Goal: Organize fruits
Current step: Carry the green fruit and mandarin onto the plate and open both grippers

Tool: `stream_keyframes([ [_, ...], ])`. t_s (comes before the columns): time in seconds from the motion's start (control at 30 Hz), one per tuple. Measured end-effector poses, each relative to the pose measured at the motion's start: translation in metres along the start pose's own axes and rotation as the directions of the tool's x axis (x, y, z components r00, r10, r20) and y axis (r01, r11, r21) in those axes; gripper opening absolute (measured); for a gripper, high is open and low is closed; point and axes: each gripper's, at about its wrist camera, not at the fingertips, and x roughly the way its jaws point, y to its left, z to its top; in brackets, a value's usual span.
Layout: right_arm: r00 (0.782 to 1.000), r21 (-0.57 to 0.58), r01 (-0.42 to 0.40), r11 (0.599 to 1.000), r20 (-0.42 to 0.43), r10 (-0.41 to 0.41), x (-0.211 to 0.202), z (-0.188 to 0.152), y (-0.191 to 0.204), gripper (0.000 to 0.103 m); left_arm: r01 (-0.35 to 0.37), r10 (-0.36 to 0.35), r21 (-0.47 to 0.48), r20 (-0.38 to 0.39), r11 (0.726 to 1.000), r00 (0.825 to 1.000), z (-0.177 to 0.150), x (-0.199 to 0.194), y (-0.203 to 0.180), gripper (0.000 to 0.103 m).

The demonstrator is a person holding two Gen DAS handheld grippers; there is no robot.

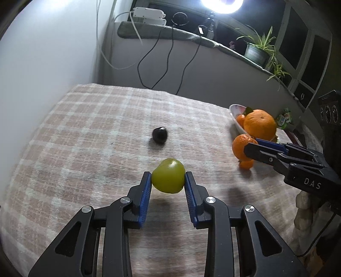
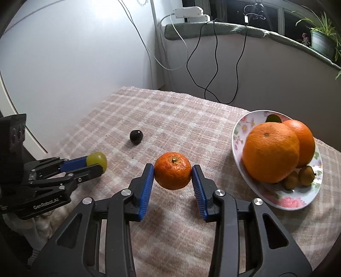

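left gripper (image 1: 168,178) pinches the green fruit (image 1: 168,179), right gripper (image 2: 173,170) the tangerine (image 2: 172,170); carry both level to the floral plate (image 2: 240,130), releasing gently.

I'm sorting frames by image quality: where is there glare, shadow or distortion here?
Left wrist view: a bright ring lamp blows out at the top edge; the held yellow-green round fruit casts a soft shadow on the pink checked blanket; fisheye bends the windowsill. Right wrist view: evenly lit, no glare, dark corners.
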Motion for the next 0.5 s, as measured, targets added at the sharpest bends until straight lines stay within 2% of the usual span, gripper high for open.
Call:
stream_keyframes([
  [0.27,0.999,0.040,-0.001,0.999,0.047,-0.001,-0.037,-0.012,-0.028,0.038,0.057,-0.057,0.052,0.014,0.997,0.998,0.007,-0.002,-0.039,0.029],
  [0.5,0.995,0.093,0.046,0.995,0.083,-0.054,-0.072,-0.024,-0.074,0.038,0.109,-0.110,0.105,0.009,0.989,0.994,0.015,0.007,-0.079,0.029],
])
